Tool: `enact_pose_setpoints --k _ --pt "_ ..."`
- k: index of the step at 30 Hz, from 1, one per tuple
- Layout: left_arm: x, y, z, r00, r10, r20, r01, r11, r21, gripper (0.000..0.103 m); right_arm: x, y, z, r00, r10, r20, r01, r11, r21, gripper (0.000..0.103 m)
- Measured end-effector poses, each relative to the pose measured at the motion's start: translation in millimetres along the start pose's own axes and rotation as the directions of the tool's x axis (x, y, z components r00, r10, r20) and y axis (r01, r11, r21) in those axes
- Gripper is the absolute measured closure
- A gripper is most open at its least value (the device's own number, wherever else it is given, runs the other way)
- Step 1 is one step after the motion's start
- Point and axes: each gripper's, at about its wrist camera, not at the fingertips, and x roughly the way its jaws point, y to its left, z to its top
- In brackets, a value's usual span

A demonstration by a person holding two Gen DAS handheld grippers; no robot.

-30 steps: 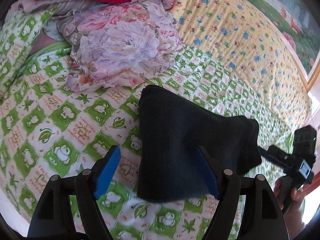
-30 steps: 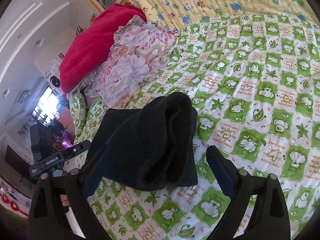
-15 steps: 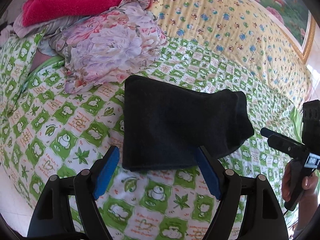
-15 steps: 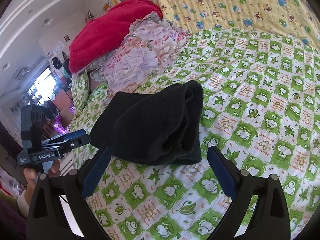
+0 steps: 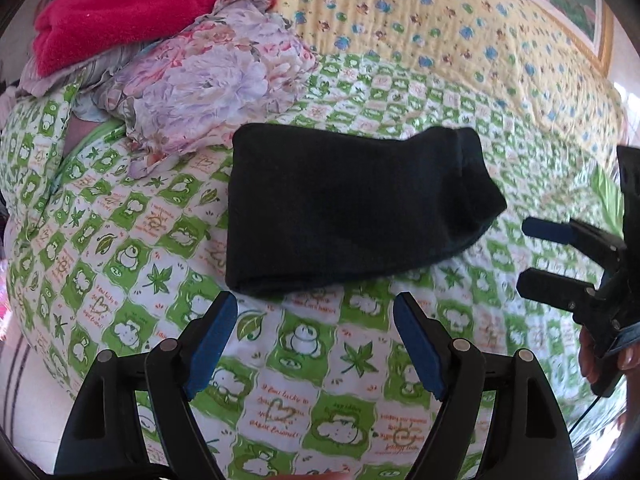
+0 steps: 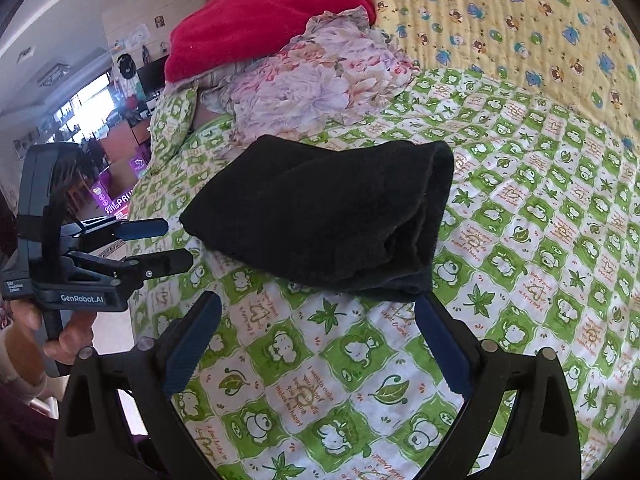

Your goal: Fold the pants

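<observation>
Folded black pants (image 5: pixel 344 208) on green checked bedspread (image 5: pixel 304 344), left hand-held gripper (image 5: pixel 316 344) wide apart, right hand-held gripper (image 6: pixel 320 344) likewise

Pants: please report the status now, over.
Left gripper open, right gripper open, both empty. Black pants folded, lying on green quilt. Floral cloth beside them, not blocking.
</observation>
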Motion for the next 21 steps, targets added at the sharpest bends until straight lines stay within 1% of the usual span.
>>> enact_pose_setpoints --k 4,7,21 --pt "1.7 -2.5 -7.6 1.000 0.030 0.001 -0.030 0.999 0.018 0.021 6.2 3.9 -4.3 1.000 -0.020 -0.013 0.020 1.000 -0.013 0.006" --pt "3.2 -2.9 -11.1 0.999 0.035 -0.002 -0.035 0.999 0.021 0.021 10.8 6.5 -7.5 0.999 -0.039 -0.023 0.038 0.999 -0.029 0.006" --pt "14.7 2.3 -19.0 0.998 0.060 -0.023 -0.059 0.998 0.020 0.020 25.4 4.1 -12.7 0.998 -0.043 -0.056 0.042 0.999 -0.010 0.006"
